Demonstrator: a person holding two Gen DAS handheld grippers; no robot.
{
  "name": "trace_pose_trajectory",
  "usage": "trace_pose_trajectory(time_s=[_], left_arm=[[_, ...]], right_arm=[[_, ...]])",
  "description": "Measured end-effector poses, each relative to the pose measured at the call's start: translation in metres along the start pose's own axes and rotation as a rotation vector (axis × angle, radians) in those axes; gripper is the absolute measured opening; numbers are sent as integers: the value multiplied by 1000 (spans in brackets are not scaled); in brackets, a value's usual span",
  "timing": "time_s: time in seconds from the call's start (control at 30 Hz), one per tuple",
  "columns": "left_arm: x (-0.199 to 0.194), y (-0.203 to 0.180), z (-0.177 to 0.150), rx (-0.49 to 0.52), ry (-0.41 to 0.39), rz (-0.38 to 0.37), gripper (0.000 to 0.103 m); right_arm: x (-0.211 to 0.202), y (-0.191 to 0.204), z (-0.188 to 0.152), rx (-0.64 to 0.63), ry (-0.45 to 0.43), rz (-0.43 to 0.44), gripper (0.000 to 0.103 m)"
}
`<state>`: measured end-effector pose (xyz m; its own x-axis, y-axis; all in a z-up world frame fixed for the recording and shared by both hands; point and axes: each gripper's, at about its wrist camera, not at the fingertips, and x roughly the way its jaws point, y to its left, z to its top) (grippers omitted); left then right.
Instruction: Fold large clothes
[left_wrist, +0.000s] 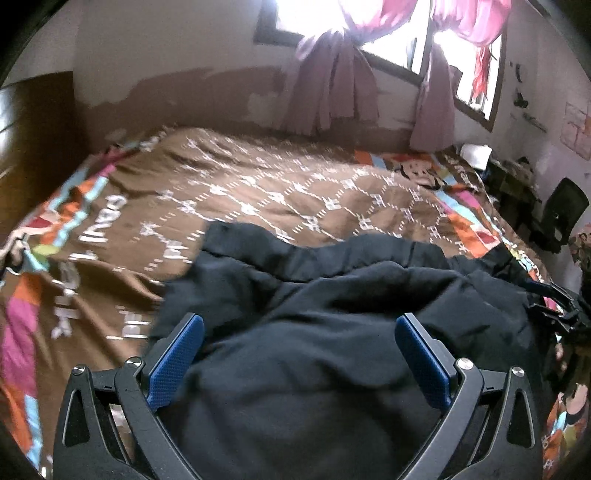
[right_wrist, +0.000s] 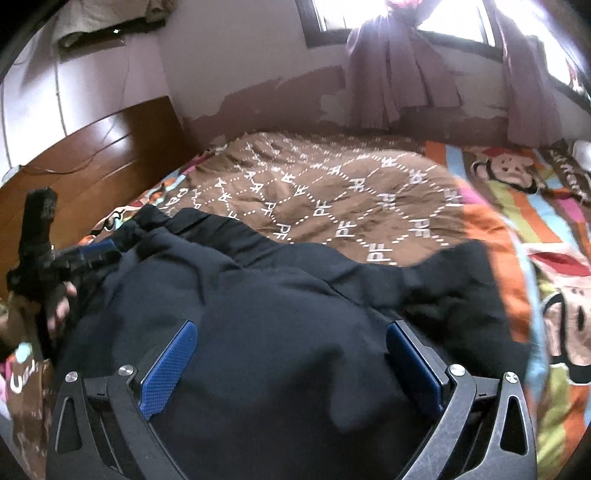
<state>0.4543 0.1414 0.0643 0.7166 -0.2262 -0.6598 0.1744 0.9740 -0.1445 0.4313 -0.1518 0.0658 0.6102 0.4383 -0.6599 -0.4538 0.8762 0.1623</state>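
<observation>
From the left wrist, the black garment (left_wrist: 314, 332) sprawls crosswise on the bed's brown quilt (left_wrist: 258, 192), waistband edge toward the window (left_wrist: 388, 29). The left gripper (left_wrist: 299, 332) hovers over it, jaws released.

From the right wrist, the right gripper (right_wrist: 291, 339) likewise spreads wide above the cloth; headboard (right_wrist: 92, 155) left.

Bed (left_wrist: 92, 206), brown lettered quilt (left_wrist: 280, 192) spread on it; dark garment (left_wrist: 314, 332) lying on quilt.
</observation>
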Motion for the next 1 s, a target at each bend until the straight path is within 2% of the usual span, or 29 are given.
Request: trace_pose_trajectory(time_s=[0.13, 0.23, 0.33, 0.4, 0.57, 0.67, 0.77, 0.8, 0.87, 1.0], left_arm=[[-15, 28, -4, -56, 6, 11, 102], [-14, 54, -11, -136, 47, 27, 102], [-8, 78, -19, -214, 94, 3, 102], [-1, 91, -24, -260, 130, -42, 102], [13, 106, -28, -335, 217, -172, 102], [23, 107, -32, -341, 279, -239, 102], [40, 111, -42, -359, 382, -311, 102], [44, 115, -43, -375, 391, -330, 102], [45, 120, -43, -386, 383, -358, 102], [40, 123, -45, -374, 364, -379, 102]], right_arm=[[-35, -29, -20, 56, -13, -88, 103], [-52, -52, -34, 163, -18, -92, 103], [-59, -75, -47, 269, -19, -70, 103], [-58, -84, -50, 306, -17, -70, 103], [-45, -95, -50, 369, 5, 30, 103], [-32, -99, -50, 390, 48, 56, 103], [-9, -109, -61, 476, 130, 153, 103], [0, -115, -69, 543, 152, 202, 103], [-2, -121, -79, 609, 108, 242, 103], [-4, -122, -82, 612, 88, 266, 103]])
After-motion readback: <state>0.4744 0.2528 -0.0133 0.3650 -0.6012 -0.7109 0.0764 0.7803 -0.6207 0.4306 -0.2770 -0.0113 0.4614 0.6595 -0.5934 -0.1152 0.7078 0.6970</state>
